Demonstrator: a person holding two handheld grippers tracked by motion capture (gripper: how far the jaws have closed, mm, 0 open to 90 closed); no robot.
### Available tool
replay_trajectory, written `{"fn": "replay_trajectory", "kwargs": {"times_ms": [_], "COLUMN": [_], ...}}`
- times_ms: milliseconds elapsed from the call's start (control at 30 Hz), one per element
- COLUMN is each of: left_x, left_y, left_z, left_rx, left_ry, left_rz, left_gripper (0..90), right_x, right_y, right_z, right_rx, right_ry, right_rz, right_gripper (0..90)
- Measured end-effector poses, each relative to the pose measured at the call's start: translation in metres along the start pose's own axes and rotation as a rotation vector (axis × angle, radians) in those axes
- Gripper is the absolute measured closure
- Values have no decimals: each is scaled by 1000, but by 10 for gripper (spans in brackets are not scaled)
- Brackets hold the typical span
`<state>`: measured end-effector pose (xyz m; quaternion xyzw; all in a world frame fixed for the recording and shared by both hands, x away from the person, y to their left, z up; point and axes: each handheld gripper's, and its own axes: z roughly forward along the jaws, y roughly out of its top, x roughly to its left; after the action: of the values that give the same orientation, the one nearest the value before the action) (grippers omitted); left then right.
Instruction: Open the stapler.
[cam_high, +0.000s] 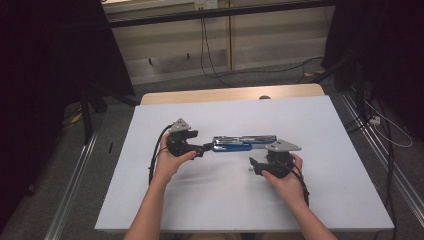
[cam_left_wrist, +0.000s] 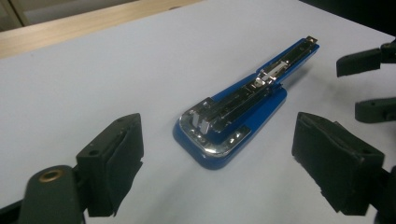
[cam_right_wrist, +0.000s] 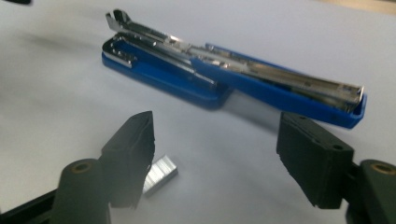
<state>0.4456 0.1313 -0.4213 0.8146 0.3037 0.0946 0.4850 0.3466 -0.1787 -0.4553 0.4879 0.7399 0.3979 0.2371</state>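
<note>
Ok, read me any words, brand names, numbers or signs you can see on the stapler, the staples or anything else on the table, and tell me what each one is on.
None can be read.
Blue stapler, lying opened out flat on the table: no brand, word or number shows on its blue plastic or metal rail.
Strip of staples: bare metal, no marking.
Left tool and right tool: plain black, no lettering shows.

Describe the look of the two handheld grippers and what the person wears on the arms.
Both the left gripper and the right gripper are black, each topped by a grey three-cornered plate and trailing a black cable. Their jaws end in blocky black pads, with a brass-coloured rivet showing near the base. The forearms are bare, no sleeves.
</note>
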Motion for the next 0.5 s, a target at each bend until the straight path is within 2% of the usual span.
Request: {"fn": "replay_trajectory", "kwargs": {"times_ms": [67,133,233,400,500], "left_x": [-1,-2,-3,-4,-6], "left_y": [-1,-2,-9,-21,-24], "left_z": [-5,-10,-18,-26,-31], "left_rx": [-8,-7,12,2,6], "left_ry": [3,7,29,26,45], "left_rz": [-10,-25,-12,-23,-19], "left_gripper": [146,118,112,96,92], "right_x": [2,3,4,5,5], "right_y": [-2,-3,-2,-4,-4], "right_z": [-1,-1,-2,-5,-6], "right_rx": [2,0,0,2,3], "right_ry": [-2,2,0,12,12], "right_rz": [-13,-4,-9,1,8], "right_gripper": [231,217,205,198,198]}}
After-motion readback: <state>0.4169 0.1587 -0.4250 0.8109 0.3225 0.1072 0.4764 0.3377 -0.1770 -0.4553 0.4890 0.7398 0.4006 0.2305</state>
